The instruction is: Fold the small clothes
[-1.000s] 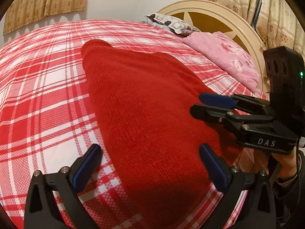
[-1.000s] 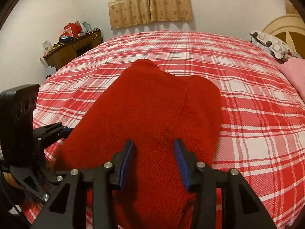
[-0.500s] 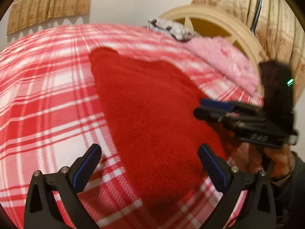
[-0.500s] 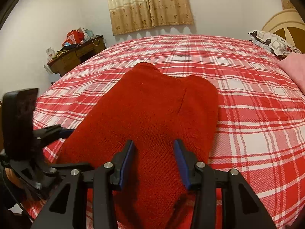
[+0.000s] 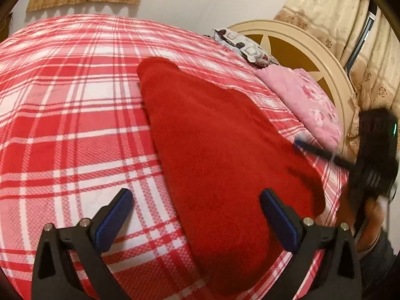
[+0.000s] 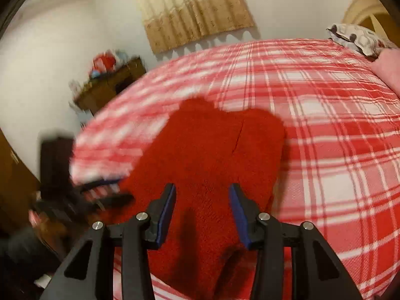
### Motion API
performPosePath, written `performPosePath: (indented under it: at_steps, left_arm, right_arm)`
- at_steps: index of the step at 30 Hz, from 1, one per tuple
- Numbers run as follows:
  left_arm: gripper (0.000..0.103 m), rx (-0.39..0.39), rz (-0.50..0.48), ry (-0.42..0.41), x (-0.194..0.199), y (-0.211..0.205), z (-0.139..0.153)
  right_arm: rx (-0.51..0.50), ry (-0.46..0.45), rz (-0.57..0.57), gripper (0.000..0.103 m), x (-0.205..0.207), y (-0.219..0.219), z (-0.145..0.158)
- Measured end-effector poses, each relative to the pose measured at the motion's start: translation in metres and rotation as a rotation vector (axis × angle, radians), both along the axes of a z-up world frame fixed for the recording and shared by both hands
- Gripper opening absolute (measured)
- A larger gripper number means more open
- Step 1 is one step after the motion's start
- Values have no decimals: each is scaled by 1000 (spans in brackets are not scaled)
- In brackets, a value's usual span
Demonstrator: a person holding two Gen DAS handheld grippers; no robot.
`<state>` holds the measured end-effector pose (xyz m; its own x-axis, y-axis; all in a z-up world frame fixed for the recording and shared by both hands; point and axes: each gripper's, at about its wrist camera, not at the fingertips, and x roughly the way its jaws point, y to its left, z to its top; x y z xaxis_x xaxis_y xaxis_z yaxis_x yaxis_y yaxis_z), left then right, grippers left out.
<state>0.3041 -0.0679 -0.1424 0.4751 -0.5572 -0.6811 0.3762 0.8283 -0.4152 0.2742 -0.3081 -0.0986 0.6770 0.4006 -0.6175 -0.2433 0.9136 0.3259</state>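
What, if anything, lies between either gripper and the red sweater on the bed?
Nothing visible. The red sweater lies bare under the open left gripper and the open right gripper; neither holds it.

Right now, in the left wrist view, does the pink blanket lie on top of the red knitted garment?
No, the pink blanket lies by the headboard, apart from the red knitted garment, with plaid bedcover between them.

No lettering, label, brand or number can be read here; motion blur smears whatever marks there are.
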Motion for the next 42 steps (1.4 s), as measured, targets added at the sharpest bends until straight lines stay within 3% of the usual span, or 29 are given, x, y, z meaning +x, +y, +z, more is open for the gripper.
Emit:
performPosePath:
  at_steps: [1,3,5,7,11,13,17,22,27,36,42]
  left_arm:
    - [103,4,-3,-1,-2,0,0]
    - [103,15,-5,-10,-4,-2,2]
    - [103,21,-7,-7,-5,-5,3]
    - [103,39,-8,1,-4,-9,1]
    - [103,45,-8,5,-2,-10,-1]
    - [103,52,-12,2,1,-13,-1]
    - [103,77,-12,0,4,-20,-2]
    - [103,93,-9,-13,3,-22,-4]
    - [103,94,-12,-17,3,-21,-5]
    - [103,91,-14,-27,0,-22,-5]
    - [103,92,-21,-36,-1,-24,-4]
  right_arm:
    - [10,6,4,53,11,-2,4]
    - [21,106,26,59,39,-2,-9]
    - [-70,217,-2,59,65,1,-36]
    - [-63,193,5,60,69,-3,-43]
    - [46,121,-14,60,55,-24,-30]
    - [36,87,-67,60,51,-39,-25]
    - [178,167,-110,60,71,-68,-42]
    - [365,258,-71,60,98,-76,-71]
    - [352,272,-74,60,111,-69,-73]
    - [433,263,-59,59,127,-72,-82]
    - [417,262,-18,41,136,-61,-83]
